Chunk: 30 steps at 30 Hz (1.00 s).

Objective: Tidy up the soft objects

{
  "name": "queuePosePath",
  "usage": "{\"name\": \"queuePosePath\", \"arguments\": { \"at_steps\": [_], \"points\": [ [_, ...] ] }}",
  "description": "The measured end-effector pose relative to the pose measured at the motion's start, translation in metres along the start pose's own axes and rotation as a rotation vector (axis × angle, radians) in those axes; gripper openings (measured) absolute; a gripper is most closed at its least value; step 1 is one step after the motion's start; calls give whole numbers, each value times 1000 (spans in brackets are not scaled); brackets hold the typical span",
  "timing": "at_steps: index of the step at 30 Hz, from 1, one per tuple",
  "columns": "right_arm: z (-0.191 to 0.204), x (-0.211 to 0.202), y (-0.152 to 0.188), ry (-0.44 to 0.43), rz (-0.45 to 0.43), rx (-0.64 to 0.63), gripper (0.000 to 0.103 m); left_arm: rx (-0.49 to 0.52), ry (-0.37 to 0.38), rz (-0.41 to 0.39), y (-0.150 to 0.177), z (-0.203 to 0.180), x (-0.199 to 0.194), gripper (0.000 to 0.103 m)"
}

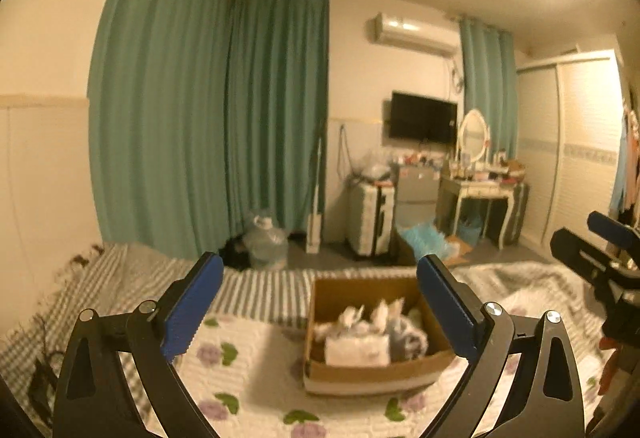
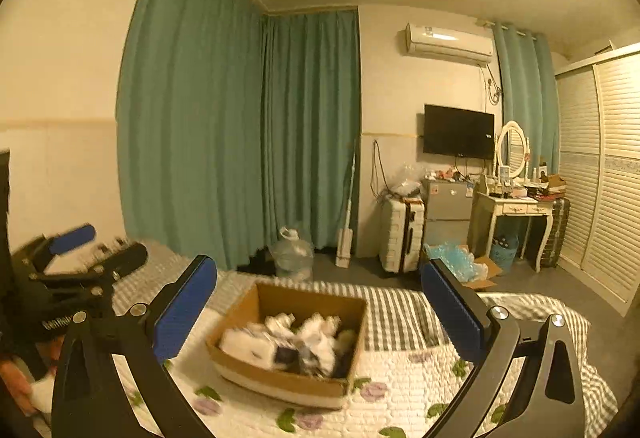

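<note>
Two tongs in view, one per hand. Left tongs [image 1: 320, 314]: black frame, blue-padded fingers [image 1: 192, 308] spread wide, nothing between them. Right tongs [image 2: 320, 312]: same build, jaws equally wide apart, nothing held. Each shows in the other's camera: the right tongs at the right edge of the left wrist view [image 1: 600, 258], the left tongs at the left edge of the right wrist view [image 2: 80, 258], blurred.

One open brown cardboard box [image 1: 320, 370] sits on the bed, on the white quilt printed with purple flowers and green leaves [image 1: 248, 358], about mid-bed and short of the far edge. A grey-and-white striped blanket [image 1: 256, 290] lies beyond the box toward the bed's far edge.

Inside the box: a heap of soft white and grey items [image 1: 368, 334], count not readable through blur. In the left wrist view one flat white rectangular bundle lies against the near wall, several pale rumpled pieces behind it, one greyish piece to the right. In the right wrist view the heap [image 2: 296, 342] looks white with dark patches and fills the box floor.

Both tongs hang above the near part of the bed, the box seen between each pair of fingers, apart from them.

Beyond the bed: teal curtains [image 2: 240, 142], one wall-mounted black television [image 2: 458, 130], one white dressing table with oval mirror [image 2: 516, 206].
</note>
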State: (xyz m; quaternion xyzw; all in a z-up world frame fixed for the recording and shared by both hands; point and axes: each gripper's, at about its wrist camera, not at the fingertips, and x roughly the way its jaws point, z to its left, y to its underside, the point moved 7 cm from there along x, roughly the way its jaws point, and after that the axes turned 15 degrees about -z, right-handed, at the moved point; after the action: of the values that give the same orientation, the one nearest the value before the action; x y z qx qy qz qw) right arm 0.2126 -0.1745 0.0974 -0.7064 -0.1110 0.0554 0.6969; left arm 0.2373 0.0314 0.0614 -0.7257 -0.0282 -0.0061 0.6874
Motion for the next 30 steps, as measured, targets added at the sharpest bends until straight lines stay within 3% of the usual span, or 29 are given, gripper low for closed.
{"name": "queuePosePath", "arguments": {
  "at_steps": [4,13,30],
  "points": [
    [-15,24,49,-13,49,75,103,17,-24,39,34,-10,10,99],
    [-26,43,84,-8,123,101,103,48,-28,109,61,-15,10,99],
    [-24,44,92,10,152,86,103,23,-23,162,69,-11,11,99]
  ]
}}
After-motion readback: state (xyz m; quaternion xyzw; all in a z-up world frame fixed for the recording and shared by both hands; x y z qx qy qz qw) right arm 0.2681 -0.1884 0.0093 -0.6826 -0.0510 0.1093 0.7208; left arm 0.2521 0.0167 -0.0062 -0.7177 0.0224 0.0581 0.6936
